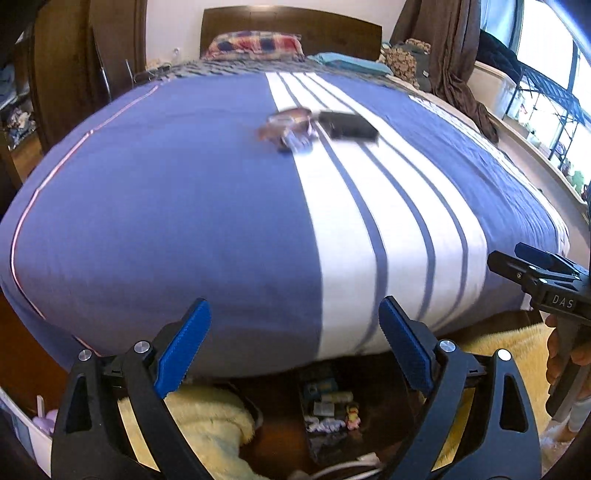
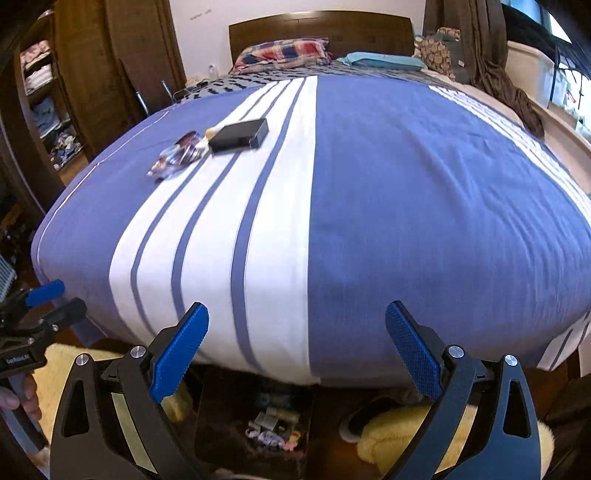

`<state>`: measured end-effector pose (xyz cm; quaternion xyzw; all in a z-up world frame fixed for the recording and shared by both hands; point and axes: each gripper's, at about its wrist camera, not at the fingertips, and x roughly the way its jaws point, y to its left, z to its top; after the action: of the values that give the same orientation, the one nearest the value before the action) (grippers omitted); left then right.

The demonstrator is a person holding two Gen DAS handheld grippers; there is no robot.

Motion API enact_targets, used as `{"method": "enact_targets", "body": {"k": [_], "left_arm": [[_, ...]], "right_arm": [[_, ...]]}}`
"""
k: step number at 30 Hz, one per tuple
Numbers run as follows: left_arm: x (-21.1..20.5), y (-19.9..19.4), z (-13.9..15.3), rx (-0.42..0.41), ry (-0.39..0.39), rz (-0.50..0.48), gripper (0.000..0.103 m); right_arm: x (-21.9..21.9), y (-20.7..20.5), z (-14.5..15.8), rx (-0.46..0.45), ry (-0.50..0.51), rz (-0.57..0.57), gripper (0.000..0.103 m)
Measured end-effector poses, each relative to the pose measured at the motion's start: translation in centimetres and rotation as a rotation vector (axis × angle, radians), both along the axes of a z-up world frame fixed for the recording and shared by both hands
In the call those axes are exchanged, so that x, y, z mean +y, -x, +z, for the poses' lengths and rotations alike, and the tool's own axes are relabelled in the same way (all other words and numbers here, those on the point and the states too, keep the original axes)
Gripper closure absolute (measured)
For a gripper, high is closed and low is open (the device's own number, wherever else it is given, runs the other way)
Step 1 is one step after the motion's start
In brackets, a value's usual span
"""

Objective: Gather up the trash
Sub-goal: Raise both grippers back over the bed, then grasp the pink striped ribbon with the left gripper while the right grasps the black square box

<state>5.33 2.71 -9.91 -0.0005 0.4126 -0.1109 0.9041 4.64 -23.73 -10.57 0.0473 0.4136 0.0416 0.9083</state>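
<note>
Crumpled shiny wrappers (image 1: 290, 127) (image 2: 177, 155) lie in a small heap on the blue and white striped bedspread (image 1: 184, 203) (image 2: 406, 203), far up the bed. A flat black box (image 1: 347, 125) (image 2: 240, 134) rests beside them, with a small pale yellowish object (image 2: 212, 132) at its near corner. My left gripper (image 1: 295, 332) hovers open over the foot of the bed, nothing between its blue pads. My right gripper (image 2: 297, 334) is likewise open and empty, and shows at the right edge of the left wrist view (image 1: 517, 262). Both are well short of the wrappers.
Under the foot of the bed, a dark bin (image 1: 328, 410) (image 2: 269, 421) holds several bits of litter, beside a yellow fluffy rug (image 1: 207, 424) (image 2: 406, 435). Pillows (image 2: 284, 51) and a wooden headboard (image 1: 291, 26) stand at the far end. Wardrobe shelves (image 2: 44, 103) left, window (image 1: 546, 74) right.
</note>
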Motion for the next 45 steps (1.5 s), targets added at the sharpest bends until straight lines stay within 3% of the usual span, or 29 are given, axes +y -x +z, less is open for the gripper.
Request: {"method": "enact_targets", "body": {"k": [10,17,19,21,28,34,38,45], "left_arm": [[0.8,-5.1,0.8,-0.018,-0.012,0.019,0.015],[0.1,-9.1,0.8,-0.026,0.010,-0.022,0.017],[-0.3,-10.2,0.7,-0.026,0.009,-0.040,0.024],[-0.7,-11.4,0.6,-0.021,0.012,-0.053,0.038],[-2.2,-15.6,0.5,-0.014,0.036,-0.081,0.047],[-2.9,-18.1,0.0,0.004,0.042,-0.100,0.066],[-3.0,-18.6,-0.2,0.007,0.045,-0.109,0.097],[-2.0,-16.9,1.3,-0.036,0.035,-0.115,0.102]], "right_arm": [[1.1,-5.1,1.0,-0.015,0.025,0.010,0.006],[2.2,-9.1,1.0,-0.008,0.034,0.018,0.006],[2.1,-10.2,0.9,-0.007,0.031,0.010,0.006],[2.0,-11.5,0.9,-0.009,0.024,0.006,0.006],[2.3,-14.5,0.6,-0.007,0.020,0.014,0.006],[2.8,-16.1,0.6,-0.003,0.017,0.028,0.006],[3.6,-17.1,0.9,-0.003,-0.002,0.045,0.006],[6.8,-19.9,0.9,0.010,-0.010,0.069,0.006]]}}
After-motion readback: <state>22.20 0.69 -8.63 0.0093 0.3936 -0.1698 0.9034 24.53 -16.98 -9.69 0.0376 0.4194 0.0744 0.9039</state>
